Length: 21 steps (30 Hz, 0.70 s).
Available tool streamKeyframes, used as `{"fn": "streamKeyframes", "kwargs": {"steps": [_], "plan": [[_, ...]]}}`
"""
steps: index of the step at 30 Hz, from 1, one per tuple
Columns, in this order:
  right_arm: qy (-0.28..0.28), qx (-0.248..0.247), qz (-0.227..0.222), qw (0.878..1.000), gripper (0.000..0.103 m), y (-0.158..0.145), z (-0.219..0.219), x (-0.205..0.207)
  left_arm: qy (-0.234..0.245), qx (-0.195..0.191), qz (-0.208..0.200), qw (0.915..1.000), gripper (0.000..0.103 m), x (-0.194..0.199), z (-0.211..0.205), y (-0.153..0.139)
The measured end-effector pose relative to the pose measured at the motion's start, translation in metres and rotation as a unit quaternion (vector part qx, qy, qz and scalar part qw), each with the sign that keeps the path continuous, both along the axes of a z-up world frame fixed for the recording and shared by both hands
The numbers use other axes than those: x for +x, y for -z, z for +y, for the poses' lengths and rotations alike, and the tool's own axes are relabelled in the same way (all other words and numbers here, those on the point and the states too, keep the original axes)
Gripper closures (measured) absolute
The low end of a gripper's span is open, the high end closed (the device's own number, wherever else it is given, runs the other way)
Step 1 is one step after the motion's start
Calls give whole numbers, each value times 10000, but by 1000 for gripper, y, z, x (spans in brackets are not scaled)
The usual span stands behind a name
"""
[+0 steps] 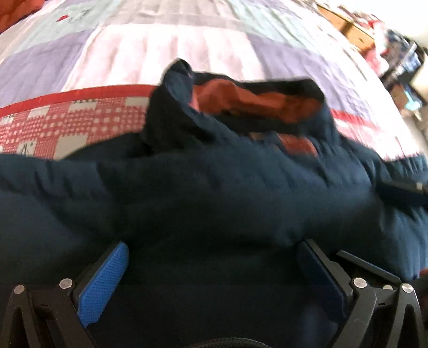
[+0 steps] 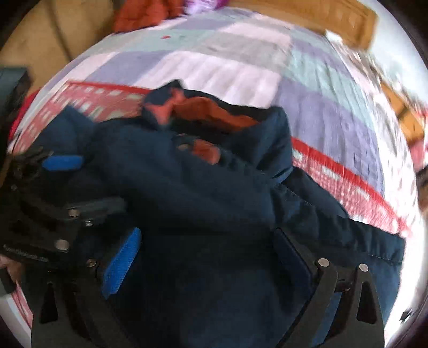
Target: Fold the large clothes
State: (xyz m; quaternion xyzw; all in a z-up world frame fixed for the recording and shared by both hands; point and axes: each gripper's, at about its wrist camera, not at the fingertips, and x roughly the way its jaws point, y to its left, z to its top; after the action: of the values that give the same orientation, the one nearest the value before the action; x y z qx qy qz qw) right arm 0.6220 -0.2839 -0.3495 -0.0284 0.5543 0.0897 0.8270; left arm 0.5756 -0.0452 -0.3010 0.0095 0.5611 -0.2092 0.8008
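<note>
A dark navy padded jacket (image 1: 214, 187) with an orange lining (image 1: 254, 99) lies bunched on the quilted bed. It also fills the right wrist view (image 2: 200, 187), its orange lining (image 2: 211, 112) showing at the collar. My left gripper (image 1: 214, 257) has its blue pads wide apart with jacket fabric lying between them. My right gripper (image 2: 211, 254) is also spread wide over the jacket, fabric between the pads. The left gripper (image 2: 64, 184) shows at the left of the right wrist view, on the jacket's left side. Both views are blurred.
The bed quilt (image 1: 160, 48) has purple, white and teal patches and a red checked band (image 1: 67, 120). An orange cushion or cloth (image 2: 144, 13) lies at the far end. A wooden headboard or furniture (image 2: 321, 18) stands beyond; cluttered shelves (image 1: 388, 48) are at right.
</note>
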Motion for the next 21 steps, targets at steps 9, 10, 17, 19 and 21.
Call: {"fn": "streamKeyframes", "kwargs": {"steps": [9, 10, 17, 19, 21], "plan": [[972, -87, 226, 9950, 2, 8, -42, 32, -332, 339, 202, 9987, 0, 41, 5, 14], [1039, -39, 168, 9944, 2, 4, -42, 29, -382, 334, 200, 9985, 0, 42, 5, 13], [420, -391, 0, 9984, 2, 6, -10, 21, -82, 505, 34, 9987, 0, 25, -15, 11], [827, -538, -6, 9951, 2, 8, -32, 28, -272, 516, 80, 9983, 0, 38, -3, 13], [1164, -576, 111, 9915, 2, 12, -66, 32, -282, 587, 46, 9979, 0, 45, 8, 13]]}}
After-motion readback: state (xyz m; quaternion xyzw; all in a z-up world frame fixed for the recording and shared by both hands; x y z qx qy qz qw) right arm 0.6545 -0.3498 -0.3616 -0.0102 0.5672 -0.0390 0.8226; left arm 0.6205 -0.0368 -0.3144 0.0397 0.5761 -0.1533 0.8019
